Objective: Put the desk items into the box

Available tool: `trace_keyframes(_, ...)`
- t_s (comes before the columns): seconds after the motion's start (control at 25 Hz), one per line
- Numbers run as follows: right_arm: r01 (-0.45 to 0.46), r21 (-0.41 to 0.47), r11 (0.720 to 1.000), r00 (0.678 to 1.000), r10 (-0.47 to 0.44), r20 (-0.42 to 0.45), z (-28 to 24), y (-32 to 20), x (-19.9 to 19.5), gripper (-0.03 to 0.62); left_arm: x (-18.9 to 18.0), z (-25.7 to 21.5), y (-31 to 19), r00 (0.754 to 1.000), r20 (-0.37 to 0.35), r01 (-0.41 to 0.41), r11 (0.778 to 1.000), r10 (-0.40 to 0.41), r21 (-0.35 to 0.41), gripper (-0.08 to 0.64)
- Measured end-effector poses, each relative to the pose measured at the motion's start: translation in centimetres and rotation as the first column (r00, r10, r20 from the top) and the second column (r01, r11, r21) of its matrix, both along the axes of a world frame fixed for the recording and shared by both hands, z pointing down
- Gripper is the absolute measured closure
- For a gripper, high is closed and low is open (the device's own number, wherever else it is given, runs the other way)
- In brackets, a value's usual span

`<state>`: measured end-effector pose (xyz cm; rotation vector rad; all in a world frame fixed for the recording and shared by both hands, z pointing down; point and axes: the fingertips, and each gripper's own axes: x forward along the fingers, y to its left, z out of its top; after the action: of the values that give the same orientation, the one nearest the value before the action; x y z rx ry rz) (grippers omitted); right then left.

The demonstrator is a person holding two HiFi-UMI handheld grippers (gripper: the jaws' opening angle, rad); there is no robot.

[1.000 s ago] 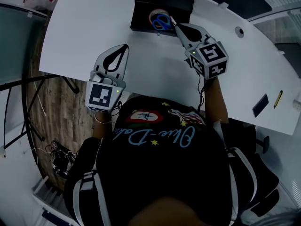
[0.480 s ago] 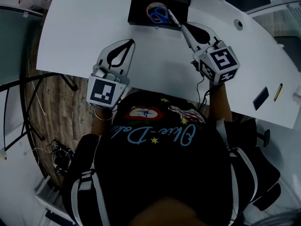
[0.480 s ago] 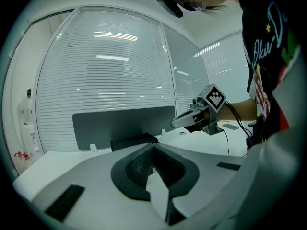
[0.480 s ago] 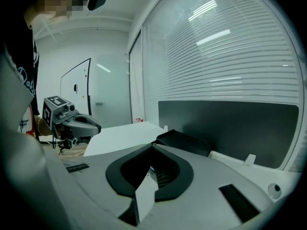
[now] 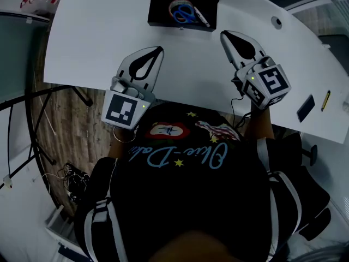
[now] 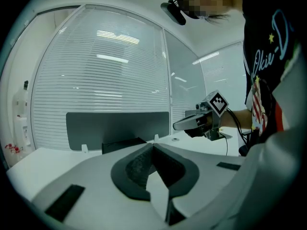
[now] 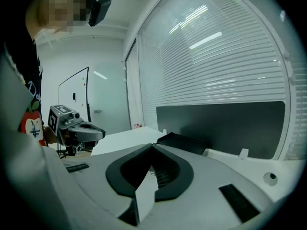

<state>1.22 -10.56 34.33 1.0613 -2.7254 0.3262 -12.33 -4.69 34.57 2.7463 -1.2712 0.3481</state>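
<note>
Three items already lie inside the black box at the far edge of the white desk: a roll of tape, blue-handled scissors and a dark marker. Near the desk's right edge, well apart from the box, sit a dark flat rectangle and a thin yellow-and-black stick. They are too small to identify, but they are probably what remains to be packed, so the task looks mostly done rather than finished.

Neither gripper carries anything. The left gripper has its jaws pressed together with nothing between them. The right gripper is the same, tips meeting on empty air. Both hover over bare desk short of the box, the left near the front edge and the right nearer the box's right corner.

Only the head view looks down into the box and shows its contents and the two leftover things. The gripper views see the box side-on as a low dark shape. They add what the head view lacks: the closed jaw tips up close, each gripper seen from the other, a dark panel along the desk's back and window blinds behind it.
</note>
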Motion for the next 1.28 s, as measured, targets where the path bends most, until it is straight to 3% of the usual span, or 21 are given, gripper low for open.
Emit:
trace_keyframes(0.32,-0.067,0.020,0.998,0.997,0.066,0.029,-1.5,0.5,1.7,0.588,0.9,-0.6,0.4,1.000,-0.006,-0.031,0.999,0.031,0.011,0.560)
trace_keyframes(0.8,-0.069,0.036,0.997,0.998,0.069,-0.005,-1.6,0.8,2.2,0.588,2.3,-1.2,0.0,0.996,-0.032,-0.078,0.997,0.079,0.018,0.560)
trace_keyframes(1.28,-0.068,0.040,0.997,0.997,0.067,0.030,-2.6,1.9,2.2,0.588,3.7,-1.7,0.5,0.990,-0.031,-0.139,0.990,0.140,0.013,0.560)
